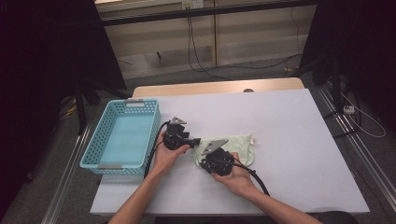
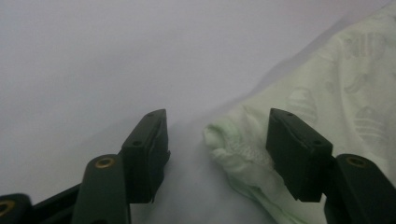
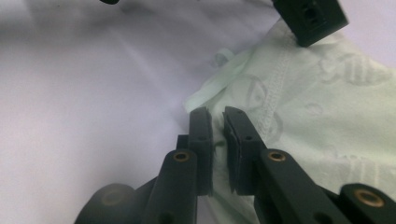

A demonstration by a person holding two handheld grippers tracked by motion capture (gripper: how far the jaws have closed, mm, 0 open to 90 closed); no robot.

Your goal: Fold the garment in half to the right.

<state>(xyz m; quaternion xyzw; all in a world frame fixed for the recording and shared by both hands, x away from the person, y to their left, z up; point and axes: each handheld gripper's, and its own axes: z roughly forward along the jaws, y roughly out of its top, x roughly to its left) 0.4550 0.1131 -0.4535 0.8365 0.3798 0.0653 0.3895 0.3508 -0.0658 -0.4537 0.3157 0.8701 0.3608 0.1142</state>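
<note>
Up high, a pale green cloth (image 1: 233,147) lies on the white table (image 1: 289,135), near a blue basket (image 1: 123,137). Both grippers, left gripper (image 1: 195,141) and right gripper (image 1: 211,157), sit at its left edge.

Next, the left gripper (image 2: 217,140) has its jaws apart, with the cloth's (image 2: 327,107) bunched corner between them.

Last, the right gripper (image 3: 218,135) is almost closed, pinching the cloth's (image 3: 327,116) edge.
</note>
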